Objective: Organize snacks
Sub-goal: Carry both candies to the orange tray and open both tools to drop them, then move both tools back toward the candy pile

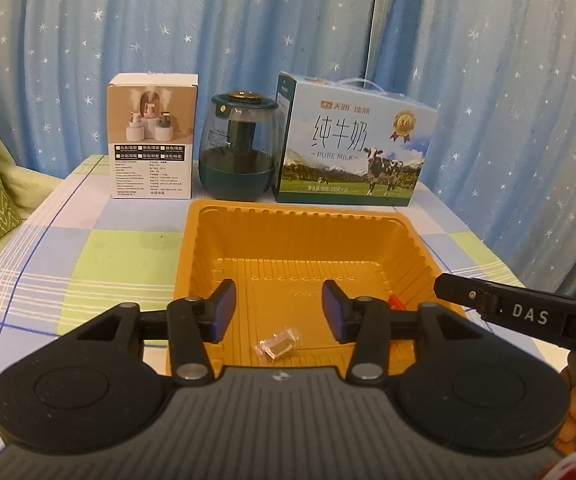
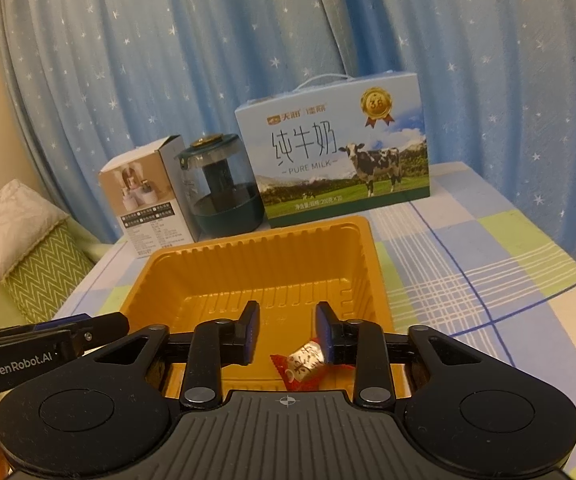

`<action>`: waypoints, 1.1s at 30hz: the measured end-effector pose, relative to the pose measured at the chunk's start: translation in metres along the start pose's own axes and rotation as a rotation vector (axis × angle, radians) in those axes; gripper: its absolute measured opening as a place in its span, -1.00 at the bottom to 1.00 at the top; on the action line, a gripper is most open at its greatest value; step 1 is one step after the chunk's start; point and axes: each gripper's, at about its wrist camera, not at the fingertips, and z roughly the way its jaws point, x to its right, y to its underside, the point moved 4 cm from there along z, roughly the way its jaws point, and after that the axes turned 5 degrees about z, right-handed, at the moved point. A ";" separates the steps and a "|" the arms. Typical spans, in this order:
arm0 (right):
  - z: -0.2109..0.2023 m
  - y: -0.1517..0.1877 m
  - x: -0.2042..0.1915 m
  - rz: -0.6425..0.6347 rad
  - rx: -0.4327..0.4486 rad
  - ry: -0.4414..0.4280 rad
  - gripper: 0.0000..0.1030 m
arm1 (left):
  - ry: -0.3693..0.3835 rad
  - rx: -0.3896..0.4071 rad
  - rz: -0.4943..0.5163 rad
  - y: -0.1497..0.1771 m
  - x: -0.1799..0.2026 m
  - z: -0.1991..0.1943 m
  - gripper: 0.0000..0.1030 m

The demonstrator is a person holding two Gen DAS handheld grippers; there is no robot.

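Two grippers are above a golden-yellow plastic tray with ribbed walls [image 1: 307, 236], which stands on a table covered with a checked cloth in blue, green and white [image 1: 88, 248]. The left gripper [image 1: 279, 312] has its blue-padded fingers [image 1: 224, 310] spread apart and nothing is between them. Below it, on the floor of the tray near the front wall, lies a small snack in a clear transparent wrapper [image 1: 278, 342].

The right gripper [image 2: 286, 334] also has its fingers apart. A candy in a red and white wrapper with printed characters [image 2: 303, 362] lies on the tray floor just beside the inner face of its right finger [image 2: 325, 334]; I cannot tell if the pad touches it, but the fingers do not close on it. In the left wrist view only a small red corner of this candy [image 1: 395, 302] shows behind the finger.

Behind the tray, three things stand in a row in front of a blue curtain with white stars [image 1: 288, 20]: a white cardboard box with a product photo [image 1: 152, 136], a dark green humidifier with a transparent tank [image 1: 239, 148], and a blue milk carton with a cow picture and a carry handle [image 1: 351, 144]. A green zigzag cushion [image 2: 44, 268] is at the left of the table.
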 end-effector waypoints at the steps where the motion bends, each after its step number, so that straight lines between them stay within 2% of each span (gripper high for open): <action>1: -0.006 0.001 0.001 0.009 0.008 0.000 0.21 | -0.001 0.002 -0.003 0.002 0.001 -0.006 -0.10; 2: -0.013 0.002 0.002 0.018 0.017 0.002 0.29 | -0.001 0.004 -0.006 0.004 0.002 -0.011 -0.04; 9: -0.069 0.016 0.004 0.026 0.060 0.010 0.31 | 0.000 0.022 -0.049 0.028 0.010 -0.064 0.35; 18: -0.159 0.053 0.011 0.062 0.091 0.041 0.37 | -0.027 0.016 -0.085 0.079 0.026 -0.144 0.60; 27: -0.224 0.122 0.010 0.093 0.004 0.067 0.38 | -0.028 -0.037 -0.054 0.129 0.053 -0.207 0.62; 33: -0.245 0.170 0.008 0.090 -0.065 0.116 0.38 | -0.032 -0.083 -0.020 0.159 0.064 -0.223 0.61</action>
